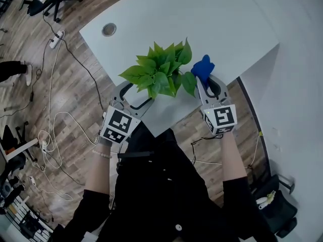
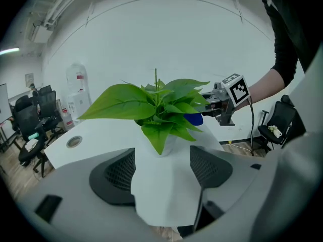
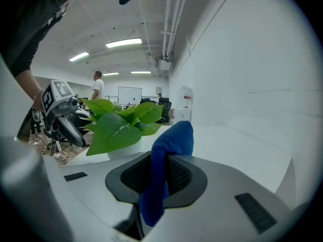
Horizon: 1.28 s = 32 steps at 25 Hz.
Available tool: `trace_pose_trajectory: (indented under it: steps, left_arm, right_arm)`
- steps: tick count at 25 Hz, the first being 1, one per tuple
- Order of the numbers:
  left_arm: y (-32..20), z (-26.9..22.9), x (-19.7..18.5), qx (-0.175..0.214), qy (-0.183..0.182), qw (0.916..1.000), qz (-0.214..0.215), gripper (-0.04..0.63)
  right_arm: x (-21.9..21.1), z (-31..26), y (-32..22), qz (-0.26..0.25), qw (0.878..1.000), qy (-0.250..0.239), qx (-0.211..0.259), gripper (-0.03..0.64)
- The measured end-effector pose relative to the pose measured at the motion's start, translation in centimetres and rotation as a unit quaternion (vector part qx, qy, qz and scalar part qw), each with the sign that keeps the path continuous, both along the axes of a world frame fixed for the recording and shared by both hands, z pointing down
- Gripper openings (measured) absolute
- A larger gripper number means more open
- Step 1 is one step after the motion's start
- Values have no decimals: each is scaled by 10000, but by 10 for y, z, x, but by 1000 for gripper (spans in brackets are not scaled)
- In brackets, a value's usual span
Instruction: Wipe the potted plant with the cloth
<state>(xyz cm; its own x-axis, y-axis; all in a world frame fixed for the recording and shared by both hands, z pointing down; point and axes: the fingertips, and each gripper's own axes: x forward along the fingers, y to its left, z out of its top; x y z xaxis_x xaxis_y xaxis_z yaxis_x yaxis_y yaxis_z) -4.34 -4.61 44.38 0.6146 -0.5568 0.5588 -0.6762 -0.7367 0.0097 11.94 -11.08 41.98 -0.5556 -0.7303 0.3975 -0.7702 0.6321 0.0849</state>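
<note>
The potted plant (image 1: pixel 161 73), with broad green leaves in a small white pot (image 3: pixel 121 148), stands near the front corner of the white table (image 1: pixel 202 19). My left gripper (image 1: pixel 135 95) sits just left of the plant, low at the table edge. Its jaws stand wide apart with nothing between them, and the plant (image 2: pixel 156 110) is straight ahead of it (image 2: pixel 161 168). My right gripper (image 1: pixel 206 82) is at the plant's right side, shut on a blue cloth (image 1: pixel 203 67). The cloth (image 3: pixel 169 145) sticks up out of the jaws and hangs down between them, close to the nearest leaves.
A round cable grommet (image 1: pixel 108 29) sits in the table's far left part. Cables and a power strip (image 1: pixel 56 38) lie on the wood floor at the left. A white wall (image 1: pixel 298 84) runs along the right. Office chairs (image 2: pixel 30 120) stand beyond the table.
</note>
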Motion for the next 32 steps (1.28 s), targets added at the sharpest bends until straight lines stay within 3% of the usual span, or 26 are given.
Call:
trace_pose_trajectory:
  steps: [15,19,21,32]
  left_arm:
    - [-28,10,26,-53,506,9982,326,339]
    - [-31,10,25,-69,626,9977,264,332]
    - [-33,10,22,-38,619,9979,195,289]
    - [-34,12,22,-5,631,9980,82,287]
  right_arm:
    - [-59,18,-1,-1216,9922,-145,-221,84]
    - [-63,19,-1,-1245,9919,-135,-213,84]
    - [-64,19,-1,-1219,9922,-143,-215,84]
    - [-70,31,19,-1042,9939,-88,-341,84]
